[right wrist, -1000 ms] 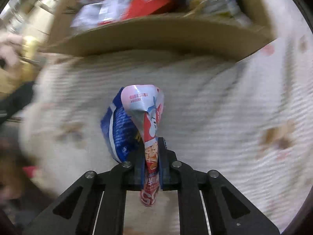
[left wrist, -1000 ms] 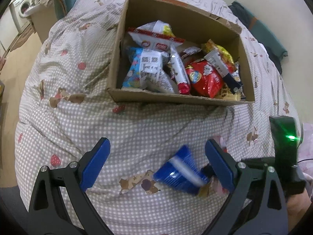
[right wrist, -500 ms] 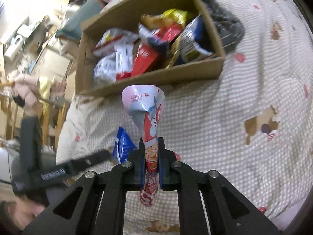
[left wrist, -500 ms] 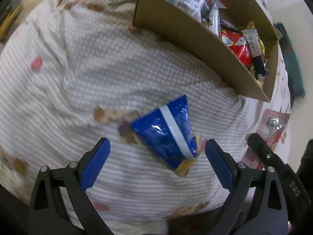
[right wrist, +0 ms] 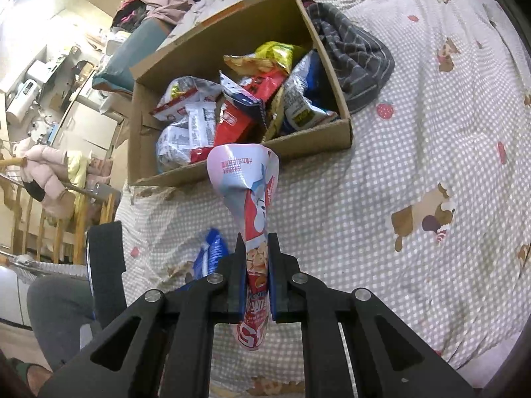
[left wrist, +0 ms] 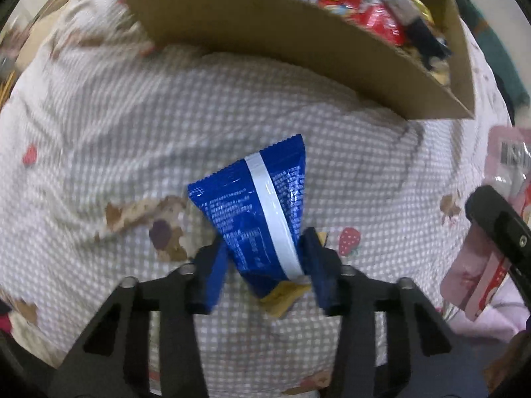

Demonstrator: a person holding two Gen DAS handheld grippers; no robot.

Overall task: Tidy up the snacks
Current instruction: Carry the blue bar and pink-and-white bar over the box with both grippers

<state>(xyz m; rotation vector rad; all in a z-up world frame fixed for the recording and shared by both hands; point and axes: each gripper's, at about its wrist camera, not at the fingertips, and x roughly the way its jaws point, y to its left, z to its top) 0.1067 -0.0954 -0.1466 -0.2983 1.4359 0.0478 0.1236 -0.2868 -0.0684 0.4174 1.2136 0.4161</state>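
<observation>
Closing left tool (left wrist: 264,258) now pinches glossy crinkled blue packet (left wrist: 262,212).

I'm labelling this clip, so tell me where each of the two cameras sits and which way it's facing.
Left wrist: sits on the left gripper, facing steeply down at the bedspread; its jaws, just closing, pinch the blue packet; box along the top.
Right wrist: sits on the right gripper, tilted down and forward toward the box; its shut jaws hold the pink packet; a grey-clad leg shows lower left.
Shared: the box, bedspread and blue packet; the pink packet also shows at the left view's right edge.
</observation>
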